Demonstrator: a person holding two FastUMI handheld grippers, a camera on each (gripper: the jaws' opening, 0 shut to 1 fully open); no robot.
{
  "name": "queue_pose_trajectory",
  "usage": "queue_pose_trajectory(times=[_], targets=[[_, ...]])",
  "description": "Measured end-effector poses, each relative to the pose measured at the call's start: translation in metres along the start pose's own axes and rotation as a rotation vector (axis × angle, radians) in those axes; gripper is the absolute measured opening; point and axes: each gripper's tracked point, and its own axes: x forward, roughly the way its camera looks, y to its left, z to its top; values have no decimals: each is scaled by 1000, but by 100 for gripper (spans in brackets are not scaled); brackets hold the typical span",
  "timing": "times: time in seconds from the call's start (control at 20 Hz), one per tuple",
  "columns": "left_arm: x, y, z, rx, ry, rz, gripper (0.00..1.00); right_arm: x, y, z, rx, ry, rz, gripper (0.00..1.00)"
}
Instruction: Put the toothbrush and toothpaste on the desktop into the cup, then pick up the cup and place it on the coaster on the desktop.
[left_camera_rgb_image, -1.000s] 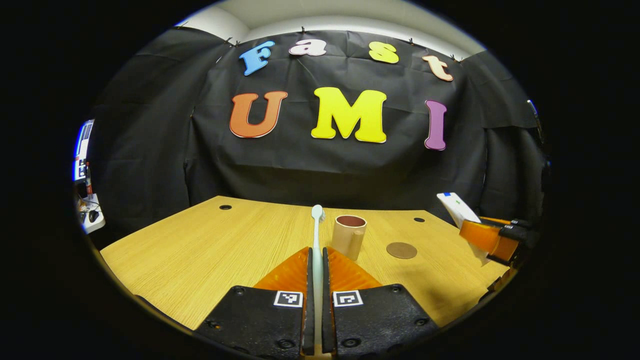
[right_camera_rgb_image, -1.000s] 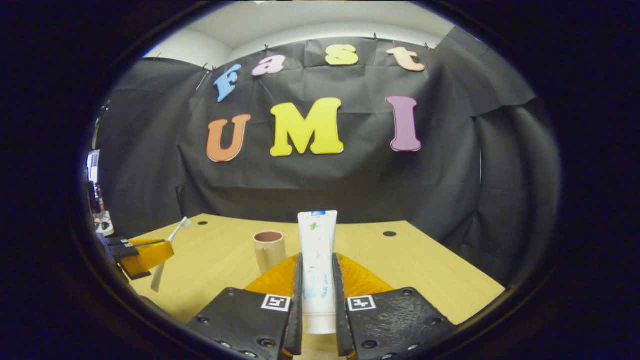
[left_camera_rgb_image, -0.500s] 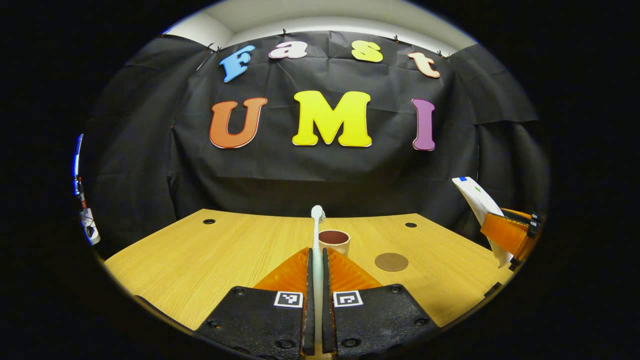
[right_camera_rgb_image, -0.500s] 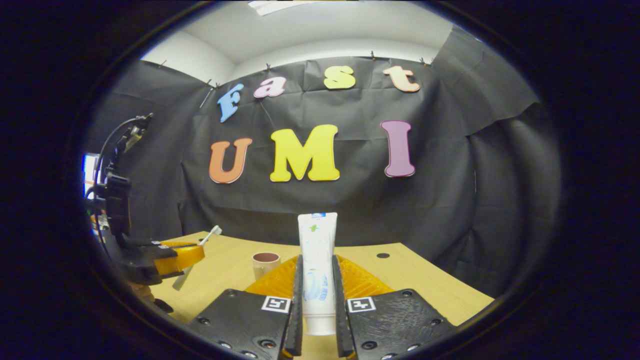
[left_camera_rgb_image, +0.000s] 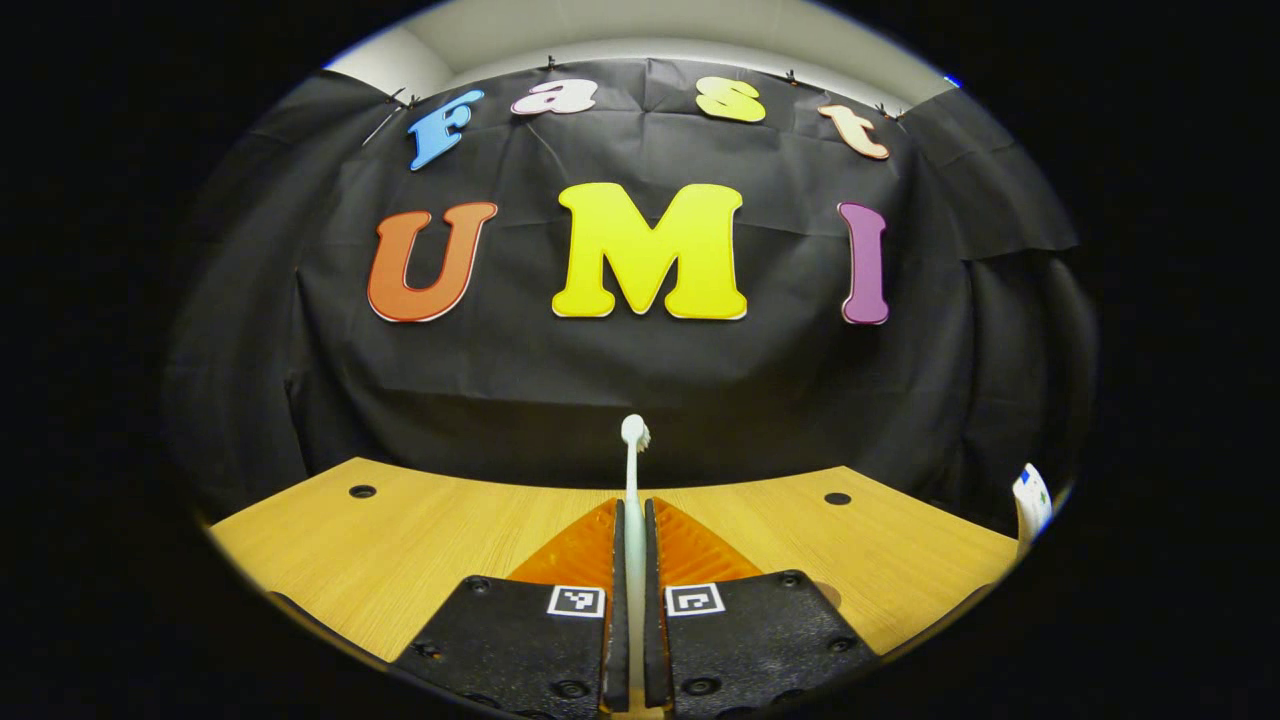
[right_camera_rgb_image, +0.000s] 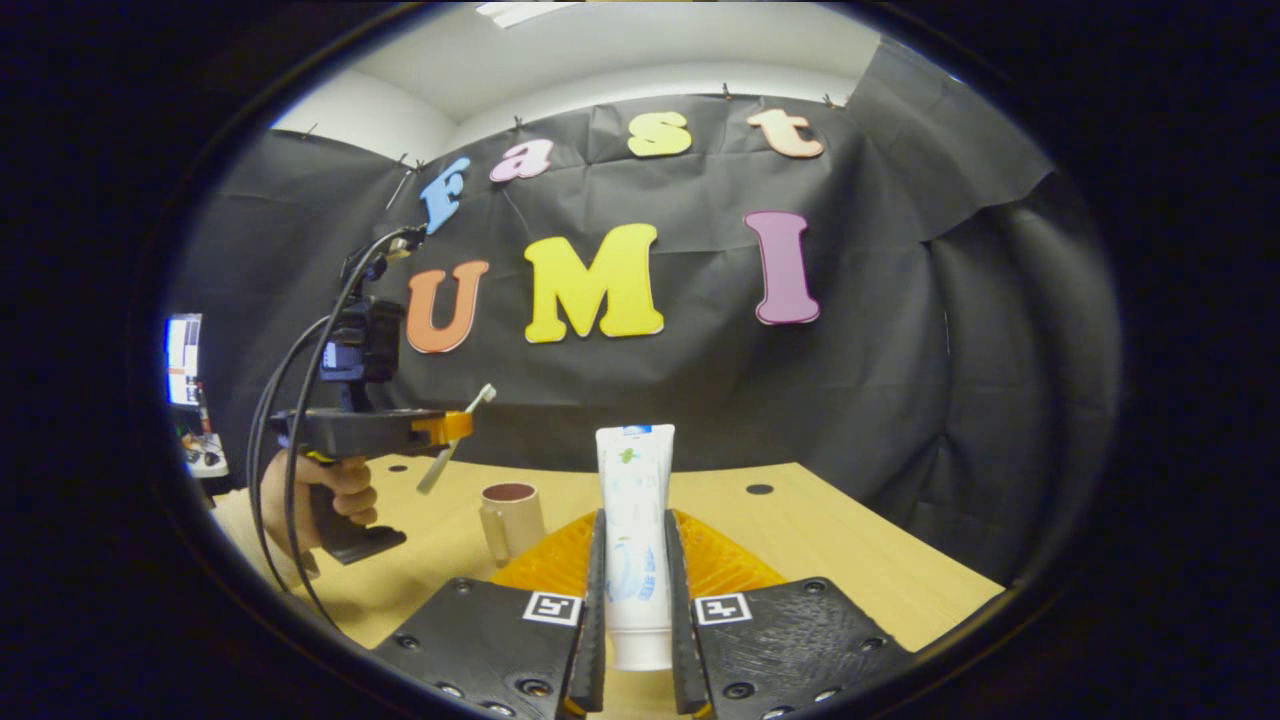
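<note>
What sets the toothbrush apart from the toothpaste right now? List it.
The toothbrush is a thin white stick with a small bristled head; the toothpaste is a broad flat white tube with printed marks. The toothbrush sits in the left claw, the toothpaste in the right claw. Shared: both are clamped, held above the desktop, neither yet in the cup.

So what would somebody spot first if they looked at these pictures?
Probably the white toothpaste tube standing straight up, squeezed in the right gripper. Next, the toothbrush pinched in the left gripper, bristles on top. Behind the tube, a small cup sits on the wooden desk.
</note>
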Motion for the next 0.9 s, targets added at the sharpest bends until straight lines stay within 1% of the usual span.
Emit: queue_pose_trajectory(times=[0.1, 0.2, 0.25, 0.3, 0.35, 0.4, 0.45, 0.5, 0.65, 0.75, 0.85, 0.9], targets=[[22, -4, 3, 25, -27, -5, 8, 5, -8, -10, 7, 21, -8, 27], [40, -12, 4, 21, -57, -35, 8, 11, -17, -20, 19, 44, -17, 27], [48, -15, 2, 17, -63, -40, 7, 12, -21, -26, 27, 58, -19, 27], [56, -17, -3, 18, -53, -45, 8, 15, -24, -30, 37, 70, -22, 29], [61, -18, -8, 22, -48, -45, 8, 17, -27, -33, 44, 79, -24, 27], [63, -19, -12, 20, -42, -47, 8, 19, -30, -36, 45, 86, -24, 27], [65, -20, -15, 16, -41, -51, 8, 20, -33, -39, 43, 87, -26, 29], [68, -20, -15, 13, -48, -52, 8, 22, -34, -40, 37, 88, -21, 27], [73, -19, -16, 21, -52, -52, 10, 27, -37, -49, 48, 106, -6, 27], [74, -20, -24, 22, -29, -51, 10, 30, -39, -58, 63, 134, -5, 27], [75, -19, -32, 18, -4, -54, 11, 31, -40, -62, 72, 140, -3, 29], [75, -18, -34, 15, -1, -47, 11, 32, -41, -64, 74, 141, -6, 27]])
